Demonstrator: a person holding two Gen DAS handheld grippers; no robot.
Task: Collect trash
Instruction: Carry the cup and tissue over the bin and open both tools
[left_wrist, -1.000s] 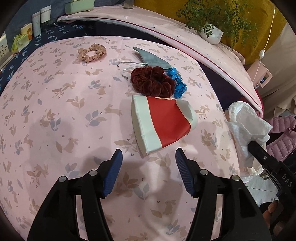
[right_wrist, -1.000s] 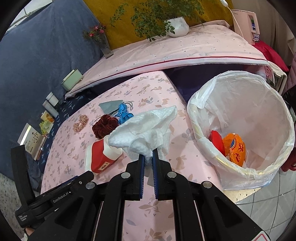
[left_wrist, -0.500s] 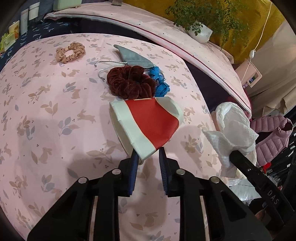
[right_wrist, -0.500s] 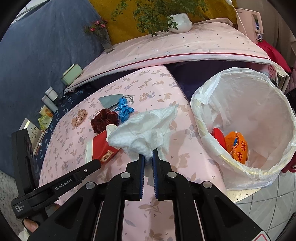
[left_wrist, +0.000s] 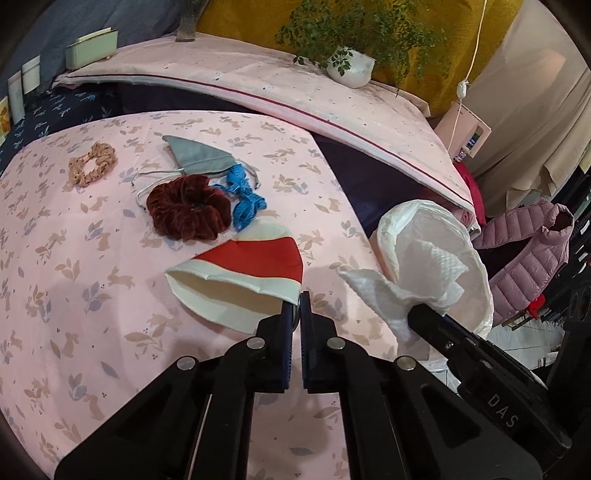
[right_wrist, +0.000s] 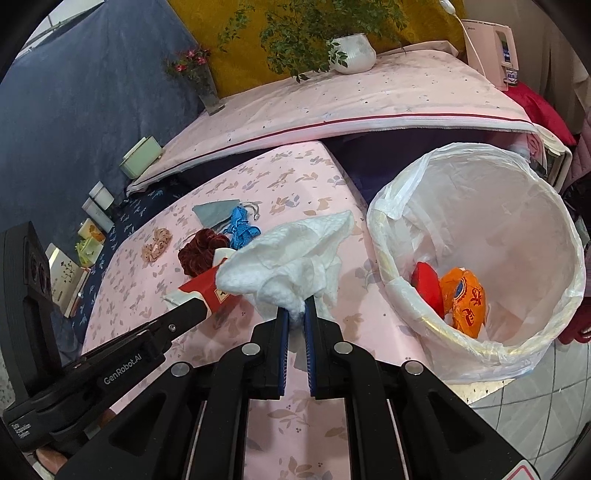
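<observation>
Two pieces of trash: both are in hand at once, one per gripper.
Left gripper (left_wrist: 295, 306): its jaws are pressed together on the near corner of the red-and-white paper cup (left_wrist: 240, 280), pinching the rim edge.
Paper cup, position: directly ahead of the left gripper, flattened, its mouth gaping toward the camera. In the right wrist view it seems partly raised off the pink tablecloth (left_wrist: 74, 295); whether any of it touches the cloth cannot be told.
Paper cup, handling: judged light and thin-walled; it creases rather than resists. A corner pinch lets it swing, so a hold on the doubled rim is the firmer one.
Right gripper (right_wrist: 295, 314): its jaws are closed on a bunched neck of the white paper towel (right_wrist: 288, 262), which fans out ahead of the fingertips, above the table.
Paper towel, handling: judged very light, soft and shapeless, likely to cling to the pads on release. It may tear if tugged, so the bunched centre is the best place to hold.
Trash bin (right_wrist: 388, 236): lined with a white bag, ahead and to the right of the right gripper, beside the table edge. It already holds an orange wrapper (right_wrist: 463, 302) and a red item (right_wrist: 428, 286).
Not trash, by judgement: a dark red scrunchie (left_wrist: 188, 212), a blue lace piece (left_wrist: 243, 201) and a grey pouch (left_wrist: 201, 158), farther ahead of the left gripper.
</observation>
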